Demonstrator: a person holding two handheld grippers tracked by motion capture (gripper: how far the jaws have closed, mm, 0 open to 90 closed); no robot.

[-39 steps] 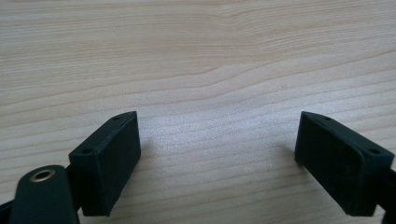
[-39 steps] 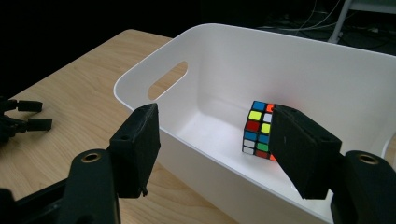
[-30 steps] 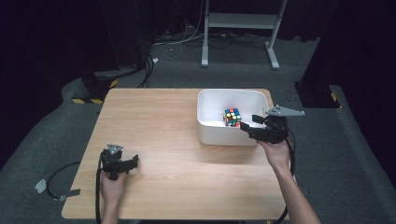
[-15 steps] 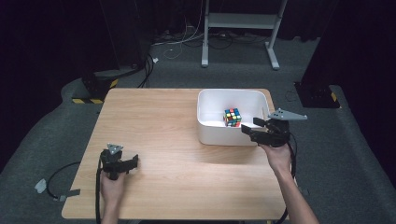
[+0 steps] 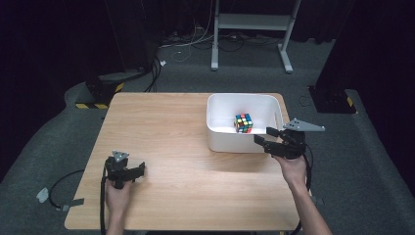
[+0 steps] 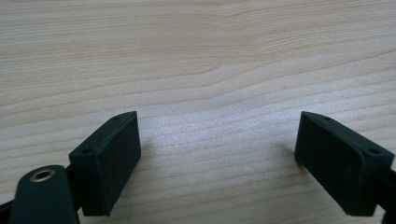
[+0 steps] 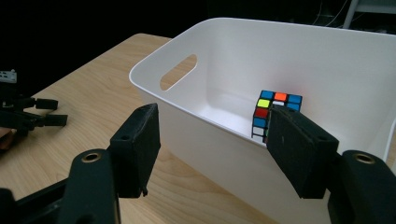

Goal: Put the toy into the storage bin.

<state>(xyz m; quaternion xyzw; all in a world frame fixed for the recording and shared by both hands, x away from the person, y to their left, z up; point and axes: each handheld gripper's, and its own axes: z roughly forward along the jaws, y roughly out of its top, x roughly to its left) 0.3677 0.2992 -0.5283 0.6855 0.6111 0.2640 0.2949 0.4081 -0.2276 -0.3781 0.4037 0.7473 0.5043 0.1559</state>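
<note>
Your right gripper [image 5: 263, 140] sits at the near right corner of the white plastic bin [image 5: 215, 137], just outside its front wall. In the right gripper view [image 7: 212, 144] its jaws stand apart with a gap between them and nothing gripped: released, one jaw toward the table side, the other in line with the bin's rim.

The Rubik's cube [image 5: 243, 123] rests on the bin floor, toward the right half, free of both grippers. The right gripper view puts the cube [image 7: 275, 112] just past the rim, partly behind the right jaw. The bin has a handle slot [image 7: 177, 72] in its end wall.

Your left gripper [image 5: 132, 170] is at the near left of the wooden table [image 5: 161, 127], well away from the bin. In the left gripper view [image 6: 215, 163] its jaws are spread wide over bare wood, holding nothing.
</note>
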